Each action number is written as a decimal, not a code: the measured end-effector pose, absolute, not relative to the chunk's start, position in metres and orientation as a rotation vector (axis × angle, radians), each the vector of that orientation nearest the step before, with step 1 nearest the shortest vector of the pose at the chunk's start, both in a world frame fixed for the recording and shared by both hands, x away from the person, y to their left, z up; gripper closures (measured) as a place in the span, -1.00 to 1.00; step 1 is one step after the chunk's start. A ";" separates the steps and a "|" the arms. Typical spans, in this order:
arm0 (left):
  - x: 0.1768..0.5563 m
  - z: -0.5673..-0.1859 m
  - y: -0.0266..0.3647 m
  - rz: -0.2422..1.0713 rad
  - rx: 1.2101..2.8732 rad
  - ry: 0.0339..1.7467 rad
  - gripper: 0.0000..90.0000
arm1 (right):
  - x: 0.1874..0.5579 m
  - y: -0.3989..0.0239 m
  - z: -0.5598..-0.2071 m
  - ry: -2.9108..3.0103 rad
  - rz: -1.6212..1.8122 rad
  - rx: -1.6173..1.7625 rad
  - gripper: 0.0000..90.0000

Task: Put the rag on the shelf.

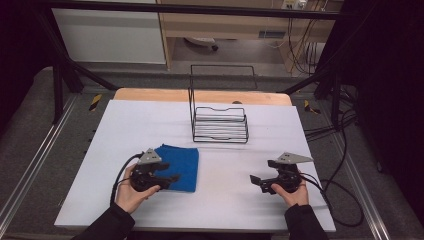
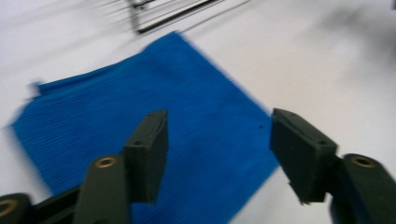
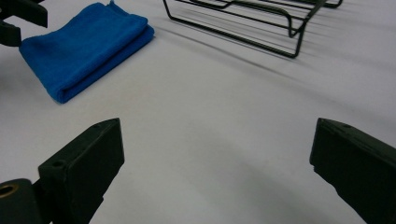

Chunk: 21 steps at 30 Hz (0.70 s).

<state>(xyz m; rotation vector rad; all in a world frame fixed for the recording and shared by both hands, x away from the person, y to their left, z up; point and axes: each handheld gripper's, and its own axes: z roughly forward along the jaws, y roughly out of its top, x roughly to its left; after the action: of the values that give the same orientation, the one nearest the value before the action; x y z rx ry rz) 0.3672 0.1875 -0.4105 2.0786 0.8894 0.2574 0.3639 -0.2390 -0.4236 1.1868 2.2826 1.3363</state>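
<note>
Two hand-held grippers gape wide, left (image 2: pixel 218 156) over a blurred, perhaps folded blue cloth (image 2: pixel 154 107); right (image 3: pixel 217 172) above bare table (image 3: pixel 224 116).

The folded cloth (image 1: pixel 179 167) at about seven o'clock on the table is a strong plain blue with a fine ribbed weave, lying on a flat, unpatterned white tabletop (image 1: pixel 225 200). Toward twelve o'clock the wire rack (image 1: pixel 220 125) is black, with a strip of pale wood (image 1: pixel 150 95) beyond it. Both grippers, left (image 1: pixel 167 179) and right (image 1: pixel 260 182), are black with grey plates.
</note>
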 end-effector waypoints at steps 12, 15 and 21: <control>0.371 -0.419 0.242 0.278 2.081 0.966 -0.77 | 0.360 -0.158 -0.420 2.338 1.269 1.161 -0.87; 0.371 -0.419 0.249 0.289 2.058 0.985 -0.79 | 0.359 -0.130 -0.425 2.394 1.250 1.112 -0.74; 0.372 -0.419 0.258 0.311 2.033 1.015 -0.82 | 0.355 -0.095 -0.436 2.429 1.212 1.094 -0.42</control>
<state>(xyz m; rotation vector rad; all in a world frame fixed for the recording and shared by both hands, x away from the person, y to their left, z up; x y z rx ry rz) 0.3719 0.2579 -0.4193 2.0328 1.0147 0.3105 0.3546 -0.0952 -0.4360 1.0938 2.4294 1.2116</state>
